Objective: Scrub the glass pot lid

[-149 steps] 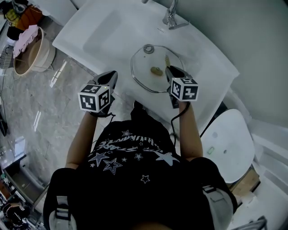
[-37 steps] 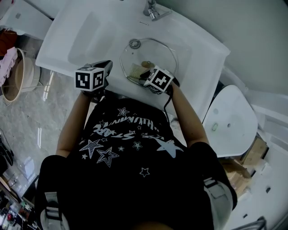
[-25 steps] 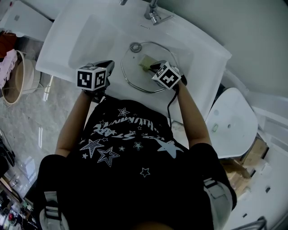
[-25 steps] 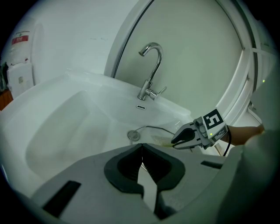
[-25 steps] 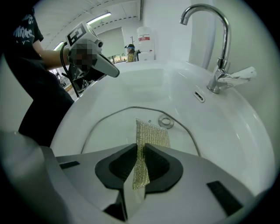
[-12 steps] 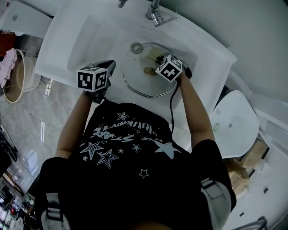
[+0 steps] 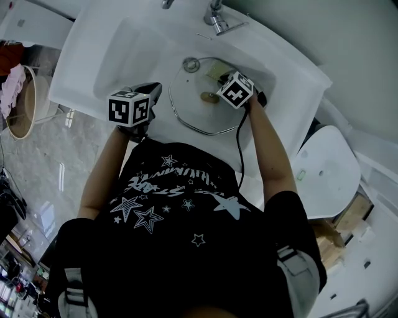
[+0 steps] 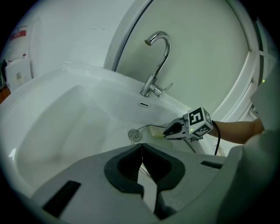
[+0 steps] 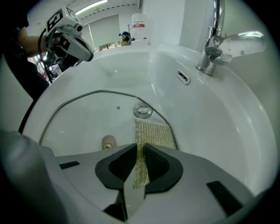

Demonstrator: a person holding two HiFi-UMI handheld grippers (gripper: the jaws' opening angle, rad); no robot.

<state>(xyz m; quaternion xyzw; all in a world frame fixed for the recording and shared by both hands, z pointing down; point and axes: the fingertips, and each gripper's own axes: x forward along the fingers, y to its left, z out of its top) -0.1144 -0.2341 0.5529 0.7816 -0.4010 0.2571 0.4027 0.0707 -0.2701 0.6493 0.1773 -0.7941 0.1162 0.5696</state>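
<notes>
**Scrub stroke reaches the lid's far rim**

White washbasin (image 7: 124,37) fills the top of the head view. A chrome tap (image 7: 217,18) stands at its far edge with grey wall beyond, and pale veined floor and a round basket (image 7: 25,102) lie off its left side. The glass pot lid (image 7: 193,115) lies flat in the bowl, its knob (image 7: 207,97) at the centre and its far rim by the drain (image 7: 190,64).

Over the last second and a half the right gripper (image 7: 219,79) has travelled from the lid's near edge to its far edge, toward the tap. Its jaws are clamped on a yellowish mesh scrub pad (image 9: 151,131), which lies spread on the glass just short of the drain. That reads as one full pass across the glass, so scrubbing is under way. The lid's left half probably remains to be covered.

The left gripper (image 7: 153,91) has stayed at the basin's near-left rim. Its jaws are pressed together on nothing, and it is not steadying the lid.
</notes>
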